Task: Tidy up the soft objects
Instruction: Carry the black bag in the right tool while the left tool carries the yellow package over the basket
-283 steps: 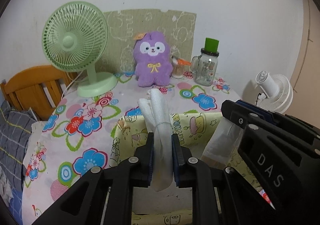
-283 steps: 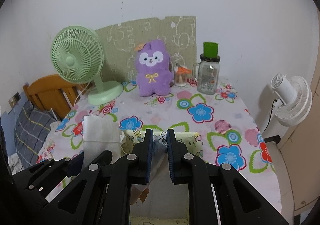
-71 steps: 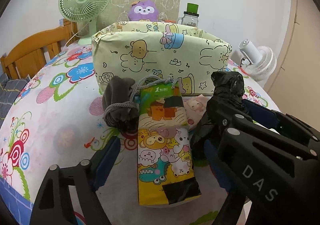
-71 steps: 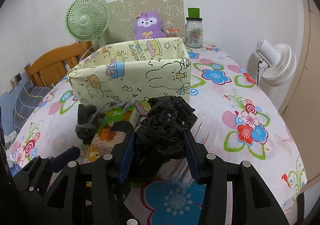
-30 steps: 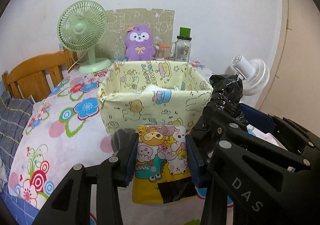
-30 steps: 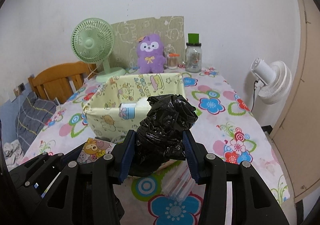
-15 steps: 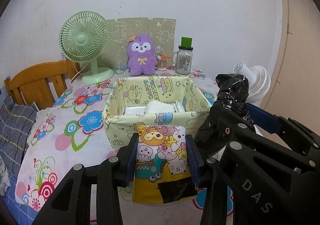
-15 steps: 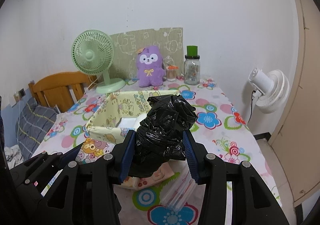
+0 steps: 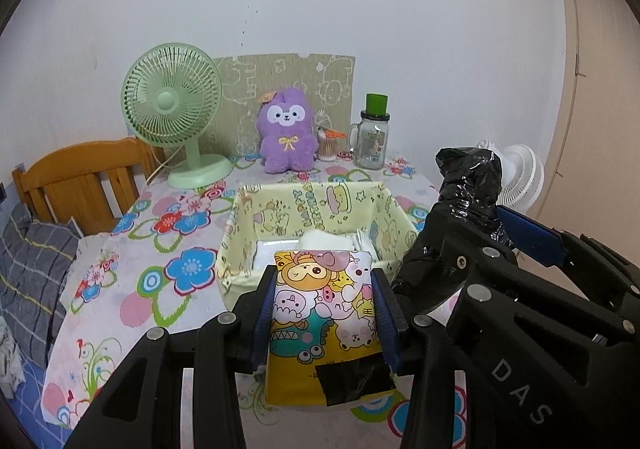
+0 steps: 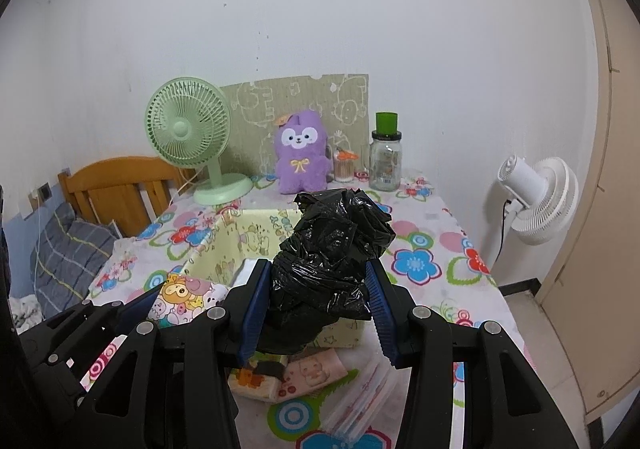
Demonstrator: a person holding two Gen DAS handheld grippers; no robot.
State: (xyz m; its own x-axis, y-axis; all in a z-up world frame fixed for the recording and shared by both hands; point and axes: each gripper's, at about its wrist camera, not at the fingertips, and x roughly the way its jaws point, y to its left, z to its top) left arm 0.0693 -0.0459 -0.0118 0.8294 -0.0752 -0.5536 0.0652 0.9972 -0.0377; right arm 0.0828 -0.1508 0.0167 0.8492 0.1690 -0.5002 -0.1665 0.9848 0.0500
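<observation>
Over on the far left we've got the green fan (image 9: 174, 117) and purple plush (image 9: 285, 129) parked at the back by the wall, well out of our way. Our left gripper (image 9: 325, 309) is clamped on the cartoon-print pack (image 9: 326, 313), pinched by its long sides so it hangs flat, just short of the yellow fabric bin (image 9: 316, 205). Bin's got white stuff in it already. On the right, our right gripper (image 10: 316, 289) is squeezing the scrunched black plastic bag (image 10: 332, 245), held up above the bin's near edge, probably so both can drop in together. A few bits are left on the table (image 10: 440, 241).
</observation>
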